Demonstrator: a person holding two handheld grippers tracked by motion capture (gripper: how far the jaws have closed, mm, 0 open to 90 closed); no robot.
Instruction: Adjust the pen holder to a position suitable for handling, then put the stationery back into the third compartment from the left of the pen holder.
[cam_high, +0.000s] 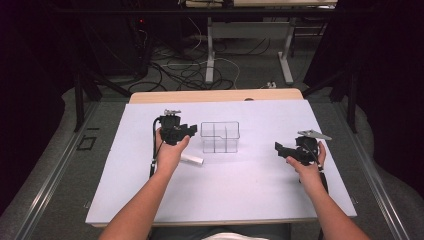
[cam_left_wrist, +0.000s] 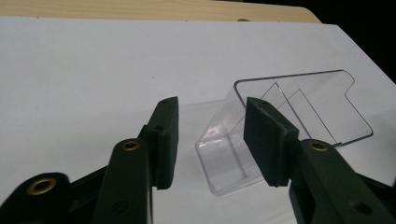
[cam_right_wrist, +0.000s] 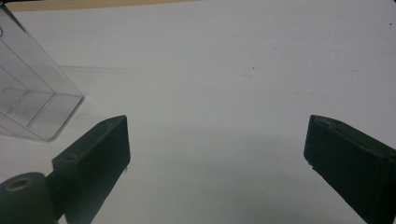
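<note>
Clear plastic divided organizer box: stands upright on the white table sheet, centre of the table, slightly toward the far side, between the two grippers.

Left to right:

- White cylindrical tube: lies flat on the sheet, near and left of the box, just beside the left hand. Not touched by either gripper.
- Left gripper: held just left of the box, pointed at it. Jaws apart, nothing between the pads; in the left gripper view the near corner of the box sits just beyond the gap. Contact with the wall: cannot be told.
- Box compartments: several, separated by clear partitions. All appear empty; nothing visible through the walls in any view.
- Right gripper: well apart from the box, to its right and nearer. Jaws spread wide, holding nothing; bare sheet ahead, box corner at far left of that view.

Step in hand, as judged: approach of the left gripper to the box's left wall, before any grasp.

Next move calls for: advance until one pad is inside and one outside the wall, then close gently; thin clear plastic likely to slide or tip on the smooth sheet if pushed.
</note>
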